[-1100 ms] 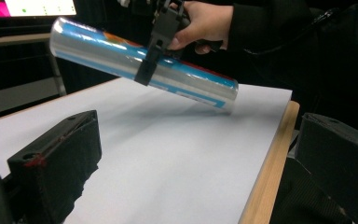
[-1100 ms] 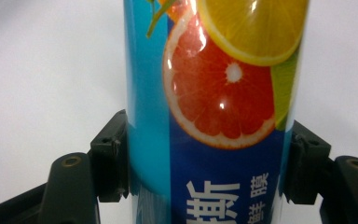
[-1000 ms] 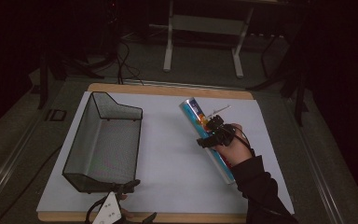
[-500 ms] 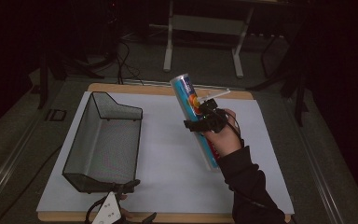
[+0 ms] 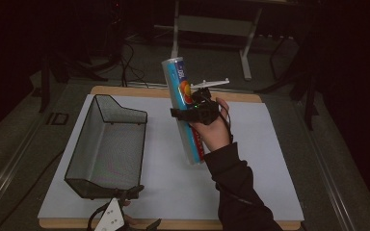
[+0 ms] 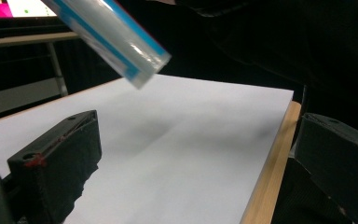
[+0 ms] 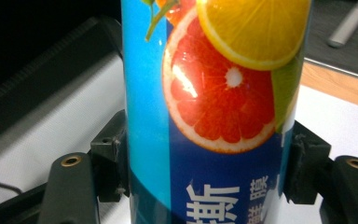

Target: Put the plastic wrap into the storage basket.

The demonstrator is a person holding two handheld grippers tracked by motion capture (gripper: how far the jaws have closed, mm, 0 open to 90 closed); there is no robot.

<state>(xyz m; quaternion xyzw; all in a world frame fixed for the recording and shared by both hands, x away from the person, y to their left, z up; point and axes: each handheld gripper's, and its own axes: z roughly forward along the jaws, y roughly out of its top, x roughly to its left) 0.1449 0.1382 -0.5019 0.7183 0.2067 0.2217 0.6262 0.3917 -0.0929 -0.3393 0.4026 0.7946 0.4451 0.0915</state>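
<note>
High view showed the right gripper (image 5: 192, 111) with its jaws pinching a tall blue tube (image 5: 184, 109) of citrus print near its middle, the tube tilted and clear of the white worktop (image 5: 250, 159). The wire basket (image 5: 107, 147) stood well apart to its left. The left gripper (image 5: 113, 219) rested at the near edge, jaws spread with nothing between. To land it well, I judged the tube should be levelled over the basket before release

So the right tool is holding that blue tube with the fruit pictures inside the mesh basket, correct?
Not inside. The high view shows the right tool holding the blue tube in the air above the white sheet, beside the mesh basket, which sits apart at its left.
</note>
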